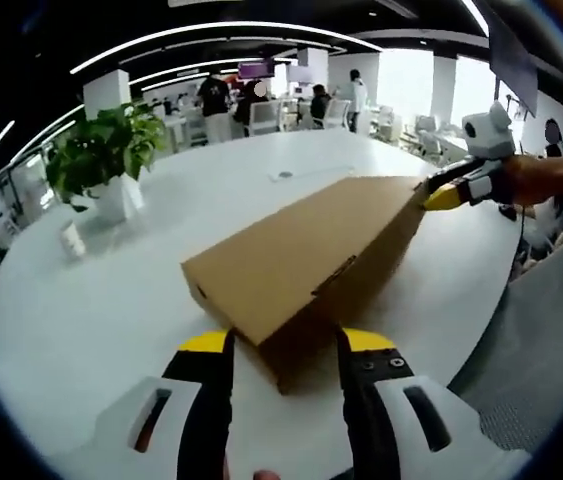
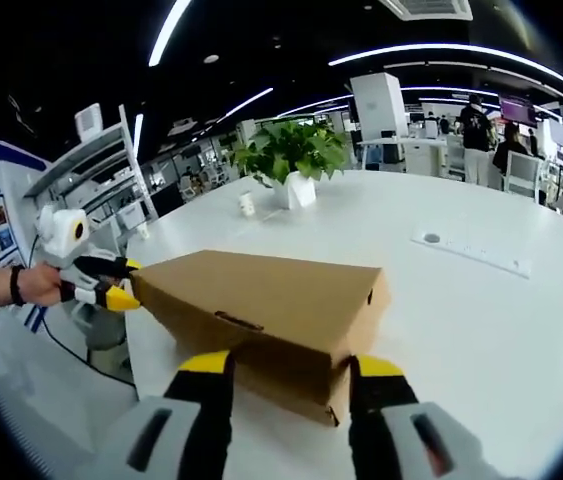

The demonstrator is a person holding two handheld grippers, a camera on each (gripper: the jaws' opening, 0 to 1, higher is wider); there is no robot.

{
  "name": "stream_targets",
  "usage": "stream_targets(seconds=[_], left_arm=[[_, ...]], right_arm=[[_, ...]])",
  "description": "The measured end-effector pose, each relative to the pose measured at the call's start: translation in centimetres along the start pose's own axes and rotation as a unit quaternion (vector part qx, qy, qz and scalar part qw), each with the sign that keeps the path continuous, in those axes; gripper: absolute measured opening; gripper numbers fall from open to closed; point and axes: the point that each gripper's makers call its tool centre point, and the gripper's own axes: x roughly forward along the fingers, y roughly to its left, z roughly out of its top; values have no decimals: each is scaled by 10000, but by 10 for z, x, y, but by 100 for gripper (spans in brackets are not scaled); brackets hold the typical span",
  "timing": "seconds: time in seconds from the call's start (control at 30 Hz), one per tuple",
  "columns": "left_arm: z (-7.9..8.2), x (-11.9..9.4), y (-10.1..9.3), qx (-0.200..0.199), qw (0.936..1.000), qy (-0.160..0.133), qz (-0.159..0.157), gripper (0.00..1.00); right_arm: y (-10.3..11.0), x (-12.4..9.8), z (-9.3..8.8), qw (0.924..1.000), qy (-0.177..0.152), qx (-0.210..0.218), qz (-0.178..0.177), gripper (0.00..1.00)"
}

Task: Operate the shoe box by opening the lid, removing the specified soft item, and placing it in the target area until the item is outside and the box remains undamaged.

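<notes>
A brown cardboard shoe box [image 1: 301,250] lies on the white round table [image 1: 111,320] with its lid down. My left gripper [image 1: 286,342] is open, its yellow-tipped jaws standing either side of the box's near corner. At the box's far end my right gripper [image 1: 441,192] touches the corner, held by a hand [image 1: 541,180]. In the right gripper view the same box [image 2: 261,285] points its other end at me, with my right gripper [image 2: 293,365] open astride that corner. My left gripper [image 2: 121,282] sits at the far end, its tips above and below the box edge. The box's contents are hidden.
A potted plant [image 1: 106,160] [image 2: 291,160] in a white pot stands on the table past the box, with a small white cup [image 1: 71,240] [image 2: 247,204] beside it. A flat grey strip [image 2: 471,250] lies on the tabletop. A grey chair [image 1: 541,350] is at the table's edge; people and desks are far behind.
</notes>
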Motion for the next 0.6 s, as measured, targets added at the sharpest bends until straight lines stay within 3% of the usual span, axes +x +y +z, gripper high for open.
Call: stream_targets(seconds=[0.6], left_arm=[[14, -6, 10, 388, 9991, -119, 95, 38]], right_arm=[[0, -6, 24, 9997, -223, 37, -77, 43]])
